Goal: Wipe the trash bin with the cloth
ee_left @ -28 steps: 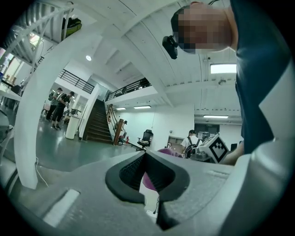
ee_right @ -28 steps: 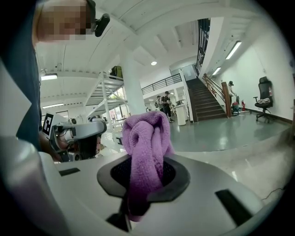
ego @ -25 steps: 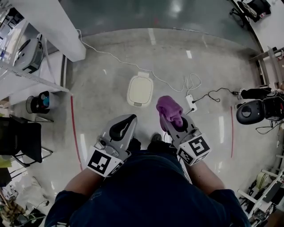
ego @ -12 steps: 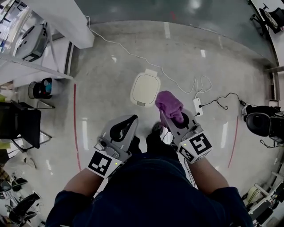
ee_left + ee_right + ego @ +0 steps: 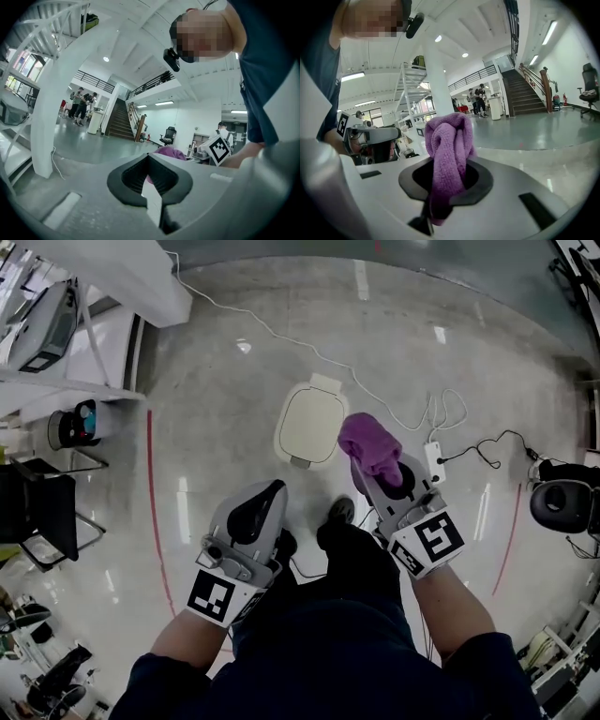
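Observation:
A cream trash bin with a closed lid stands on the floor ahead of me. My right gripper is shut on a purple cloth, bunched above its jaws just right of the bin; in the right gripper view the cloth hangs folded between the jaws. My left gripper is held below and left of the bin, jaws shut with nothing in them. The cloth peeks over its body there.
A white cable runs across the floor past the bin to a power strip. Red floor lines lie left and right. A white pillar, shelving and a black chair stand at left; a round black device at right.
I have stepped forward: the bin now lies closer beneath the grippers. The right gripper with the cloth has moved up beside the bin's right edge. The left gripper stays level.

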Tool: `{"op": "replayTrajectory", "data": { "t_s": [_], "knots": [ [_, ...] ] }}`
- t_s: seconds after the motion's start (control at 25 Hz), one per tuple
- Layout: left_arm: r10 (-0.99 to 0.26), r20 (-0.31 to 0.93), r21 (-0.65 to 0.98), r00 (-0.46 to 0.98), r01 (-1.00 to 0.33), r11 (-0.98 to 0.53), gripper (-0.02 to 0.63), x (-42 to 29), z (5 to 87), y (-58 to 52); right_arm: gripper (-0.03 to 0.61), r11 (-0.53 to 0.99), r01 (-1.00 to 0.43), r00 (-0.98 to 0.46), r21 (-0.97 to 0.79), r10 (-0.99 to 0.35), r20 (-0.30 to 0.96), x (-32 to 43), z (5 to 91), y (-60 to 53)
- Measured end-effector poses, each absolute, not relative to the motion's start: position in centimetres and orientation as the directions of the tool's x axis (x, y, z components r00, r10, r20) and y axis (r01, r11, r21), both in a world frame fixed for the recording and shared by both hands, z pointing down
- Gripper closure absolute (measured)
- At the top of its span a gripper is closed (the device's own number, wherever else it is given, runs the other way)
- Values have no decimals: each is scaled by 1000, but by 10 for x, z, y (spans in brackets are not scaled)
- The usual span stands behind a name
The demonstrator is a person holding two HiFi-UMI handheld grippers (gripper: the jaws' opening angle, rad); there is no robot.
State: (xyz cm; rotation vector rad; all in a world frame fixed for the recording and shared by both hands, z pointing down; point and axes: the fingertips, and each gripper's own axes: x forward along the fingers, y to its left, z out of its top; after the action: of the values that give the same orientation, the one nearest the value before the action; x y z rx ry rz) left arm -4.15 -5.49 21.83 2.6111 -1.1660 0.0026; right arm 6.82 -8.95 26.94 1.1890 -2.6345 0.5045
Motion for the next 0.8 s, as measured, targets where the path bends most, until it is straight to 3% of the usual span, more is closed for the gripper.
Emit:
{"op": "replayTrajectory", "data": {
  "t_s": [0.8],
  "knots": [
    [-768, 55, 225, 638, -757, -613, 615, -88, 483, -129, 511, 626, -759, -646, -179, -689, 329, 37, 531, -159]
  ]
}}
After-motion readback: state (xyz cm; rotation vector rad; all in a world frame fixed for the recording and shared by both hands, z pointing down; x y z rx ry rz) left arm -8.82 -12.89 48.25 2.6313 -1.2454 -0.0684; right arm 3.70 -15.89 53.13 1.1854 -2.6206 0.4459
